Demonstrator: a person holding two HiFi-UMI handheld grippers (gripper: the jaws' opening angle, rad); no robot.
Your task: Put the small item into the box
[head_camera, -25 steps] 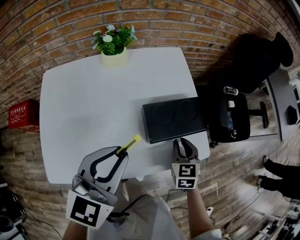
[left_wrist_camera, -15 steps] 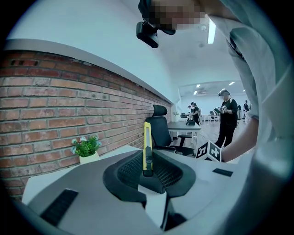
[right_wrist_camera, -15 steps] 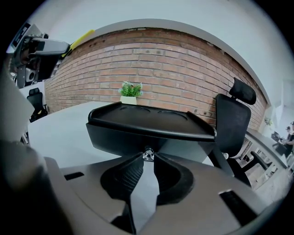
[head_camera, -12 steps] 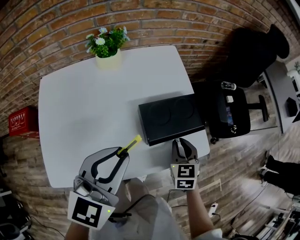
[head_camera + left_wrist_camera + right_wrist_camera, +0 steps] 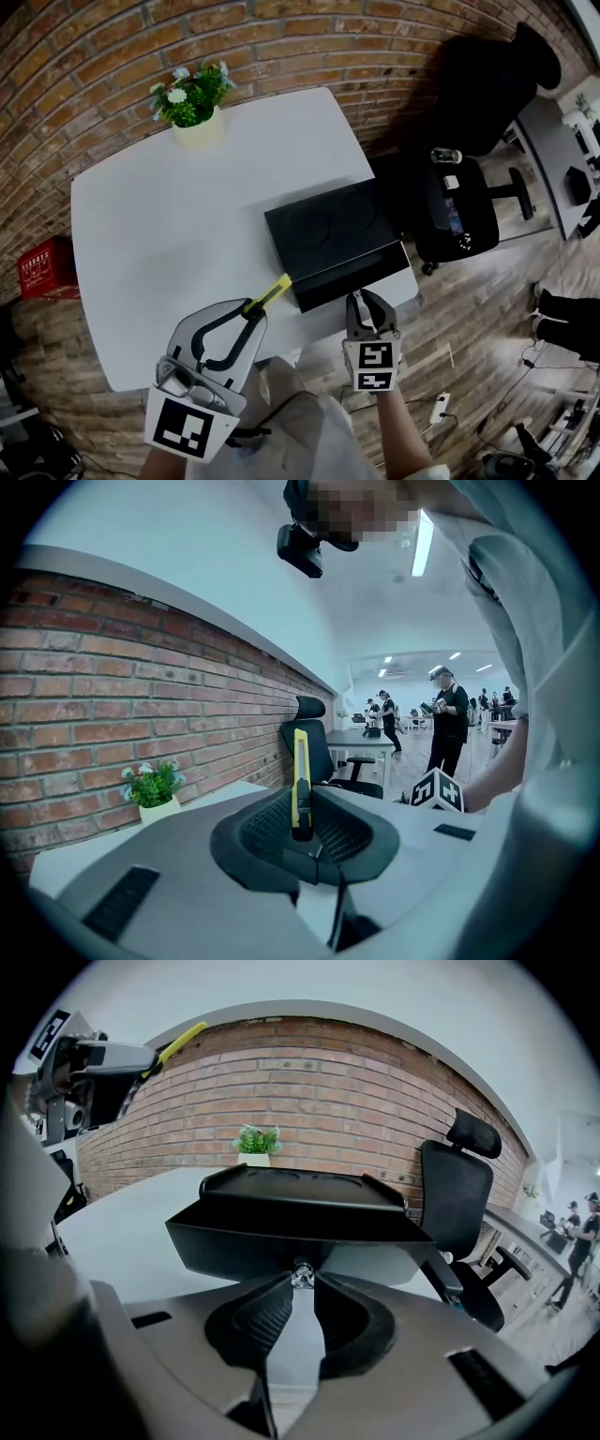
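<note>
White table (image 5: pixel 169 244): black box (image 5: pixel 328 239) right side, potted plant (image 5: pixel 192 103) far edge.

A red brick wall (image 5: pixel 281 37) backs the white worktop (image 5: pixel 169 234); a black office chair (image 5: pixel 459 211) stands right on wood-plank floor (image 5: pixel 492 314).

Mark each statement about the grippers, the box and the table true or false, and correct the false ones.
1. The left gripper grips a yellow utility knife. True.
2. The right gripper has its jaws wide apart and empty. False: they are closed on the small knob on the front of the black box.
3. A potted plant stands at the far edge of the table, by the brick wall. True.
4. The knife lies inside the black box. False: it is in the left gripper, outside the box.
</note>
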